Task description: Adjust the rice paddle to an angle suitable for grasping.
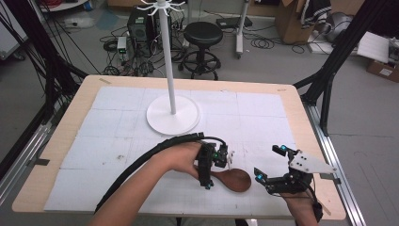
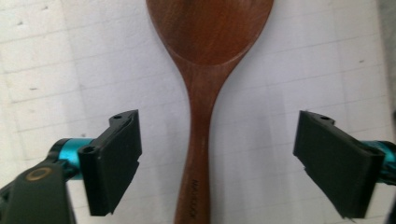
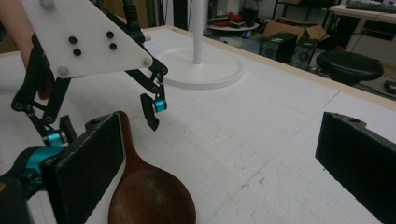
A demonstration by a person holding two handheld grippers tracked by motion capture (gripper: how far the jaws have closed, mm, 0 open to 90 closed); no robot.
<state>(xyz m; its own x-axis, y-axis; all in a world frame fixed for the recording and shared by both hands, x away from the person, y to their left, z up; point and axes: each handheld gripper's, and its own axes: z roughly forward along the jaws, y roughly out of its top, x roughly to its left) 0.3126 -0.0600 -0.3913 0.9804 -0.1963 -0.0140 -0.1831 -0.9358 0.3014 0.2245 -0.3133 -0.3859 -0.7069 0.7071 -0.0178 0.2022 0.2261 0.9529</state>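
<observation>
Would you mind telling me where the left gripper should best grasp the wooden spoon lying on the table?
Grip the wooden spoon on its narrow handle, coming straight down from above. It lies flat, and the left gripper already straddles the handle with jaws open on either side.

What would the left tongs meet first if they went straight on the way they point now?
Probably the wooden spoon: the left tongs stand open astride its handle, pads clear of it, pointing along it toward the bowl on the white mat.

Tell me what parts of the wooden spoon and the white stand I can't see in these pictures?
- Wooden spoon handle: high view, hidden under the left gripper.
- Spoon bowl tip: left gripper view, cut off by the top edge.
- Handle lettering: left gripper view, too blurred to read.
- White stand top: right gripper view, cut off by the top edge.
</observation>
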